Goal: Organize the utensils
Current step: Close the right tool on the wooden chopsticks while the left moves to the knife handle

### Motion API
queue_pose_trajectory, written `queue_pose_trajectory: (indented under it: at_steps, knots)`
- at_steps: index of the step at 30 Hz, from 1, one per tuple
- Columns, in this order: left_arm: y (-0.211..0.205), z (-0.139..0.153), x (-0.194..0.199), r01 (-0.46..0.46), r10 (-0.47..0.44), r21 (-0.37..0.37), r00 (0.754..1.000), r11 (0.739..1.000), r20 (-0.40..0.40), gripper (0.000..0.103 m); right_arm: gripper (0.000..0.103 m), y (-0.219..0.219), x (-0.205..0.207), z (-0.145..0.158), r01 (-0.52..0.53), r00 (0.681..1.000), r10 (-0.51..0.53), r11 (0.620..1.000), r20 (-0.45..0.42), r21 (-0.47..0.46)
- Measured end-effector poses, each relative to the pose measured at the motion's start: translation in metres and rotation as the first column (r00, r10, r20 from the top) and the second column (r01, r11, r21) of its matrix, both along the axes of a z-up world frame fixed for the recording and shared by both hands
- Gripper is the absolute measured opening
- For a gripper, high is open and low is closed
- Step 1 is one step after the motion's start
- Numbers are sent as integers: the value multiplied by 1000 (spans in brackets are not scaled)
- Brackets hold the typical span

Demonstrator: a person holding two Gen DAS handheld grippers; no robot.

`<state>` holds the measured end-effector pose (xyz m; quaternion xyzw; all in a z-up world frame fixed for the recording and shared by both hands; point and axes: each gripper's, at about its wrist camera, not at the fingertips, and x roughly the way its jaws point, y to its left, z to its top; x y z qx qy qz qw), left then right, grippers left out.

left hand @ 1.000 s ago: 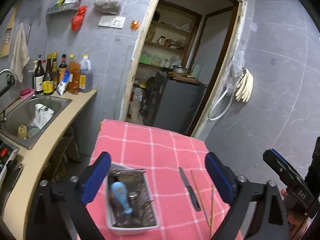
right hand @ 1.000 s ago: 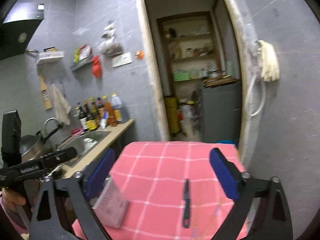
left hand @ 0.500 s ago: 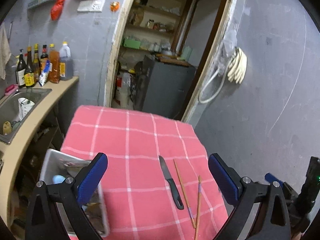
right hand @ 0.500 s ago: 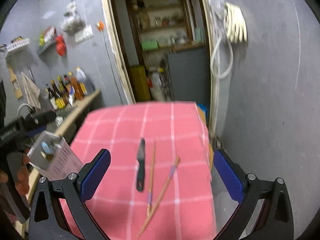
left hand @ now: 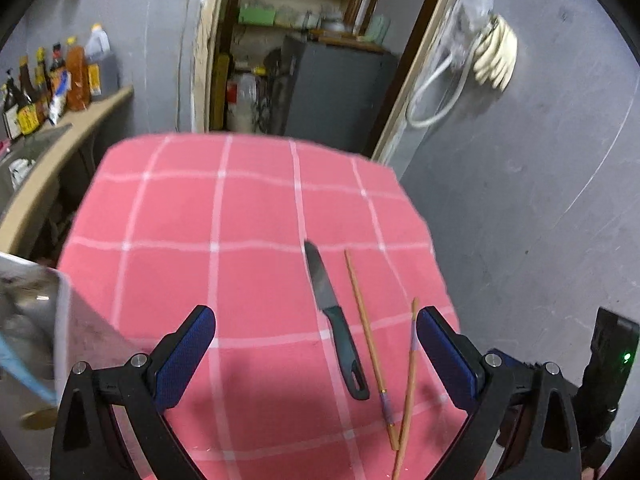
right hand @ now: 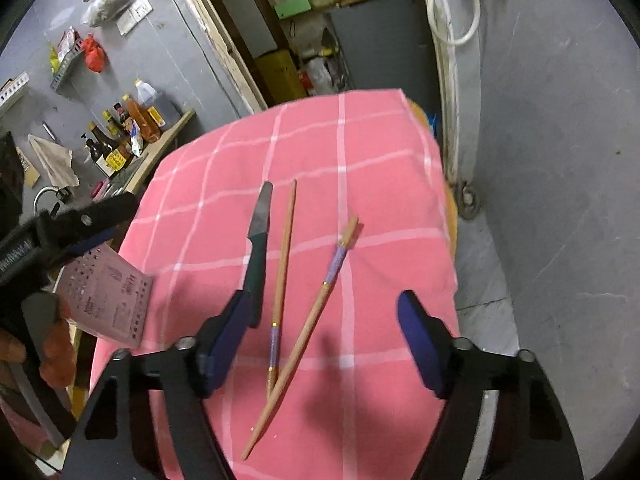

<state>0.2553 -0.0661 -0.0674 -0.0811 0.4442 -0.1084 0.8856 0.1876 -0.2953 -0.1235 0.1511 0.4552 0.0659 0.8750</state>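
Pink checked cloth covers the surface (left hand: 248, 216); the right gripper (right hand: 322, 328) has its fingers closing around the two chopsticks (right hand: 280, 272), not pressing them yet; knife (right hand: 256, 256) sits just past its left finger; left gripper (left hand: 316, 356) fingers are spread wide, nothing held; utensil bin (left hand: 60, 320) is off to their left.

Your two wrist cameras both tilt steeply down, close above the pink checked tablecloth (left hand: 248, 216), sharing the knife (left hand: 332, 316) and chopsticks (right hand: 280, 280).
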Motion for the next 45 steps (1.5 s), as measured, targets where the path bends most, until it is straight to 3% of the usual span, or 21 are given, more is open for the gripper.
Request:
queue_pose_trajectory:
  at_steps: [2,6,9,11,15,21,34,39,45]
  knots:
    - [-4,-12,8,9,-9,0,999,1000,-39,100,47,-1,9,-11,-16,1000,16,1000,-21,21]
    - [-13,-40,25,29,-32,-28,992,999,-125,79,28,1,27,-29,-42,998,45,997,-50,57]
    - [-19,-54,36,41,-48,-45,983,998,-179,61,23,3,39,-41,-56,995,63,994,-73,91]
    - [-21,-63,41,45,-57,-62,976,997,-212,55,23,6,45,-48,-65,993,74,993,-88,101]
    - [-27,-75,47,52,-72,-82,963,995,-261,43,11,11,61,-60,-65,989,78,992,-128,107]
    - [-34,-86,53,67,-90,-85,952,994,-294,36,8,14,77,-65,-64,988,79,991,-131,117]
    - [-31,-84,55,102,-114,-57,953,993,-279,27,7,31,133,-59,-142,981,157,981,-111,132]
    - [-32,-82,54,118,-122,-29,954,993,-273,27,8,43,142,-61,-164,973,179,980,-145,110]
    - [-26,-84,51,89,-104,-67,957,994,-270,24,13,48,143,-59,-195,965,202,979,-165,62]
